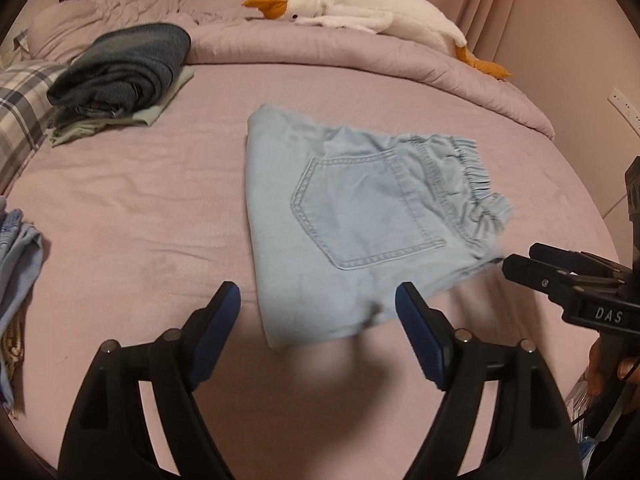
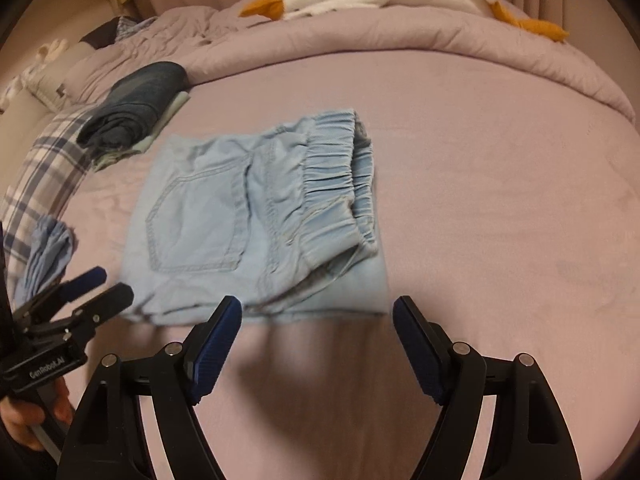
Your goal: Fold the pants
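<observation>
Light blue denim pants (image 1: pixel 352 220) lie folded into a compact rectangle on the pink bed sheet, back pocket up, elastic waistband toward the right. They also show in the right wrist view (image 2: pixel 256 216). My left gripper (image 1: pixel 318 300) is open and empty, just short of the pants' near edge. My right gripper (image 2: pixel 318 312) is open and empty, just in front of the pants' near edge. The right gripper also shows in the left wrist view (image 1: pixel 520 260), close to the waistband corner. The left gripper also shows in the right wrist view (image 2: pixel 100 284).
A stack of folded dark clothes (image 1: pixel 120 68) lies at the back left. A plush goose (image 1: pixel 360 8) lies on the rolled duvet (image 1: pixel 320 48) at the back. A plaid pillow (image 1: pixel 20 112) and crumpled blue cloth (image 1: pixel 16 248) are at the left.
</observation>
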Tool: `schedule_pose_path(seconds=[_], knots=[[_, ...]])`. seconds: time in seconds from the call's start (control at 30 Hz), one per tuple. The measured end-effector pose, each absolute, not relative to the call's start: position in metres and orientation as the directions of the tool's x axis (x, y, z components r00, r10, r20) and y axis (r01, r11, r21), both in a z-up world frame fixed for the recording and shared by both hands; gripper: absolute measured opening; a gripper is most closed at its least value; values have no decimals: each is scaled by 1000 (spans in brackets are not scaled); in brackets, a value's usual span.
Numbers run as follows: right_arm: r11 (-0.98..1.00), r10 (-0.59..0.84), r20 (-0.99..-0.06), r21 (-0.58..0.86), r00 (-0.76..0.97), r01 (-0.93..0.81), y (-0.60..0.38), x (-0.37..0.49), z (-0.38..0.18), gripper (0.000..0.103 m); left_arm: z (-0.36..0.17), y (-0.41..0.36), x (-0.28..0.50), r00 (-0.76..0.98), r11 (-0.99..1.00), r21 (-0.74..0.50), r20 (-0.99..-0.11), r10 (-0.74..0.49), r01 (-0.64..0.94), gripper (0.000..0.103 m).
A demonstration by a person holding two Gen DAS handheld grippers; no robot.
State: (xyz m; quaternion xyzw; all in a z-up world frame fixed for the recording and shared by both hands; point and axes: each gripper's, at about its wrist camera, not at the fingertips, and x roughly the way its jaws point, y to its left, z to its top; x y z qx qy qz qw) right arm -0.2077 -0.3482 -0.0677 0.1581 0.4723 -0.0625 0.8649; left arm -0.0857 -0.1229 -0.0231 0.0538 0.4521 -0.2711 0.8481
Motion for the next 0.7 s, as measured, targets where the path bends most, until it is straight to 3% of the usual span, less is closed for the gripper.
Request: schedule_pose_path(seconds=[0.2,0.27,0.3,0.33,0.6,0.7], knots=[[954,34,-801,205,597,220,-337,-224,-41,79,6,-122,-111,498,859,-130,-767,-404,496,99],[960,15,-790,183,613,212,-332,-228,-31,89,17,-121,-118,522,864,-127,-751,-405,488,103],[963,4,-783,170,622,207,-328,-230,-26,99,24,-120,-122,543,874,-111,-744,-389,474,102],[967,-1,-775,161,633,198,-325,-232,-22,101,29,-121,-125,558,881,-98,-740,-375,463,102],[984,-11,-730,114,683,137,-307,-246,-2,102,37,-123,-145,584,896,-51,-742,-330,441,103],[982,-24,-753,106,657,157,-305,-245,-15,102,25,-125,-146,568,906,-27,-771,-287,422,103]])
